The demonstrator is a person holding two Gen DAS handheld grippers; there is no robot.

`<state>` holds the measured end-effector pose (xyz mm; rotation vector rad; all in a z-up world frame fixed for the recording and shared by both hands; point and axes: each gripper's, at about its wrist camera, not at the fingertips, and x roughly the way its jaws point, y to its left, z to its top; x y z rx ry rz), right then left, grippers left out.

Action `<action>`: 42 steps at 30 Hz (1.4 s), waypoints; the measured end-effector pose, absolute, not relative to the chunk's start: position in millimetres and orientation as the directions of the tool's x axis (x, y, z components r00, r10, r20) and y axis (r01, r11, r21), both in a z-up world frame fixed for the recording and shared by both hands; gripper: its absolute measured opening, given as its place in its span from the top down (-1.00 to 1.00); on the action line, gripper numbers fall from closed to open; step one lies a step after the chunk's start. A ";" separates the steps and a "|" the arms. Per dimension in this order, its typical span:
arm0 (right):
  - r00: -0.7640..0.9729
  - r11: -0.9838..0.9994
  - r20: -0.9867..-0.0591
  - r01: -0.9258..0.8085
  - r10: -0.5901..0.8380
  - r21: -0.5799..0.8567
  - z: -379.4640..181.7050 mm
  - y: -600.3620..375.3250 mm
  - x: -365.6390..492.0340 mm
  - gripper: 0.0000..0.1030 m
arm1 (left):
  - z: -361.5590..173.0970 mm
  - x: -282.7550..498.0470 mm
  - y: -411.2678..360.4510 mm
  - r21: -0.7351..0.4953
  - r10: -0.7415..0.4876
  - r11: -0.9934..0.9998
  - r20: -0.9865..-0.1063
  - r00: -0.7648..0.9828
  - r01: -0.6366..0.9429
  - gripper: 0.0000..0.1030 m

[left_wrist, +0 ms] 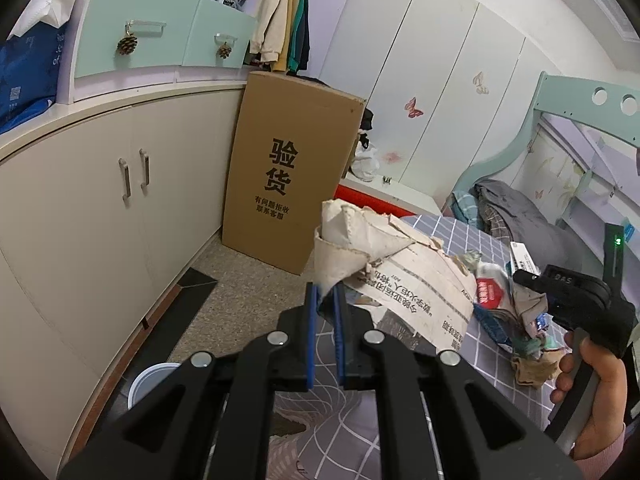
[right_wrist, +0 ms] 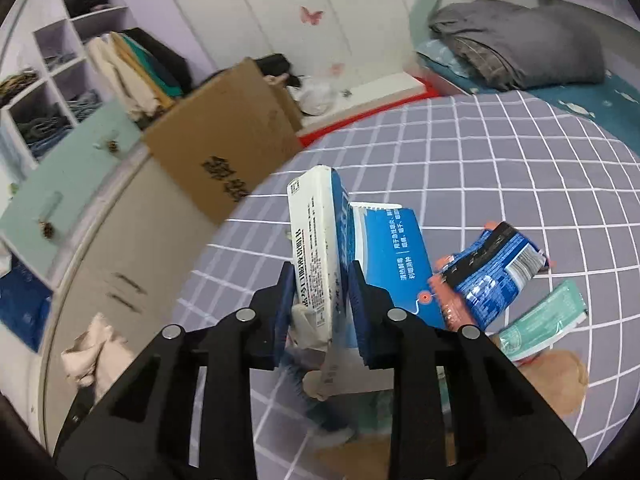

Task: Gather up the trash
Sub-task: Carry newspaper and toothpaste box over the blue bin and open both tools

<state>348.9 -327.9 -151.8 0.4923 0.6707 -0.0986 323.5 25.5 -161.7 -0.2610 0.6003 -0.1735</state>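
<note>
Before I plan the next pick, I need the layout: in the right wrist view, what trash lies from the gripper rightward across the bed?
White-and-blue box between the right gripper pads → blue snack wrapper → green sachet, all on the grid-patterned bedsheet.

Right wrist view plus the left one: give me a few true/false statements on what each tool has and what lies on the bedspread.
1. The right tool grips a blue-and-white carton. True.
2. The left tool is empty. False: it pinches a crumpled paper bag.
3. A teal sachet lies on the checked bedspread. True.
4. The cardboard box stands on the bed. False: it stands on the floor by the cabinets.
</note>
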 end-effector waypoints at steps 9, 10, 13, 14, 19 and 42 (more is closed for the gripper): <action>0.851 0.903 -0.498 0.072 0.166 0.424 -101.2 -288.2 314.6 0.49 | -141.8 300.1 49.7 -0.312 -0.226 0.947 -0.490 0.842 0.072 0.86; 0.853 0.906 -0.488 0.045 0.185 0.421 -94.6 -279.9 311.2 0.49 | -139.9 295.9 53.9 -0.313 -0.220 0.947 -0.484 0.847 0.067 0.86; 0.846 0.906 -0.469 -0.037 0.254 0.422 -83.1 -253.1 304.3 0.49 | -135.6 287.9 66.6 -0.311 -0.201 0.949 -0.476 0.856 0.050 0.86; 0.838 0.904 -0.468 -0.068 0.282 0.422 -81.8 -242.0 302.3 0.49 | -135.0 284.6 73.0 -0.310 -0.192 0.950 -0.475 0.859 0.041 0.86; 0.778 0.889 -0.487 -0.193 0.396 0.415 -91.6 -181.0 302.0 0.49 | -138.4 272.8 107.5 -0.296 -0.129 0.955 -0.483 0.866 -0.022 0.86; 0.520 0.864 -0.699 -0.390 0.491 0.318 -236.1 10.3 327.0 0.48 | -270.1 303.4 229.0 -0.160 0.081 0.935 -0.772 0.630 -0.316 0.85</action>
